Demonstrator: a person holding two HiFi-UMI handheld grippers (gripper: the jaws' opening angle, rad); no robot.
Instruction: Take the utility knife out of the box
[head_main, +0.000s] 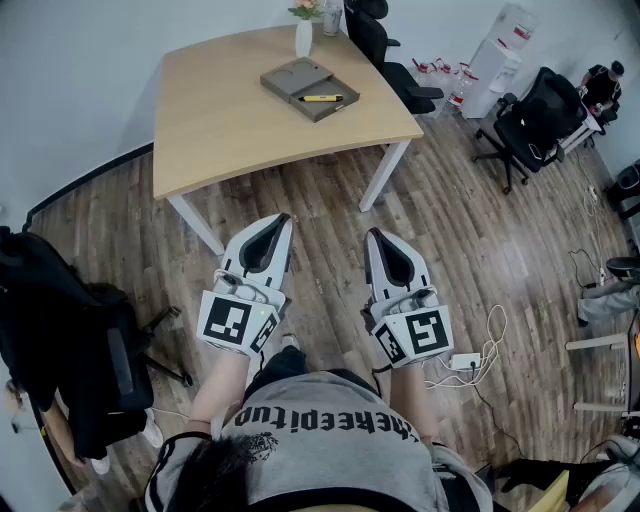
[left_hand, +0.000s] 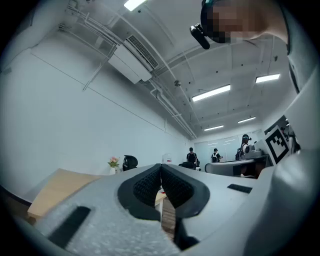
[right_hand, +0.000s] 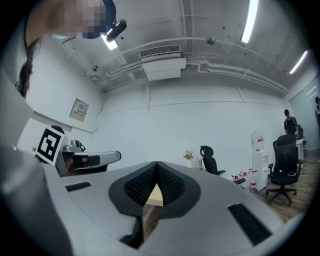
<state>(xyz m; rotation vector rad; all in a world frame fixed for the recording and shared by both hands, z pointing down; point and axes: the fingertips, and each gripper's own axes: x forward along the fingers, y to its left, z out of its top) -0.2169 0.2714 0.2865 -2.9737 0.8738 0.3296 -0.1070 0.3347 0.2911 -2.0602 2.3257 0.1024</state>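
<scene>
A grey flat box (head_main: 308, 87) lies on the far part of the wooden table (head_main: 230, 110), and a yellow utility knife (head_main: 322, 98) rests in it. My left gripper (head_main: 286, 218) and right gripper (head_main: 372, 234) are held side by side over the wooden floor, well short of the table. Both point level toward it. The left gripper's (left_hand: 161, 165) jaws meet at their tips with nothing between them. The right gripper's (right_hand: 157, 164) jaws also touch at the tips and hold nothing.
A white vase with flowers (head_main: 304, 35) stands at the table's far edge beside a black office chair (head_main: 385, 50). More chairs (head_main: 530, 120) and a white water dispenser (head_main: 495, 55) stand at the right. A black bag on a chair (head_main: 70, 340) is at my left. Cables (head_main: 470, 360) lie on the floor.
</scene>
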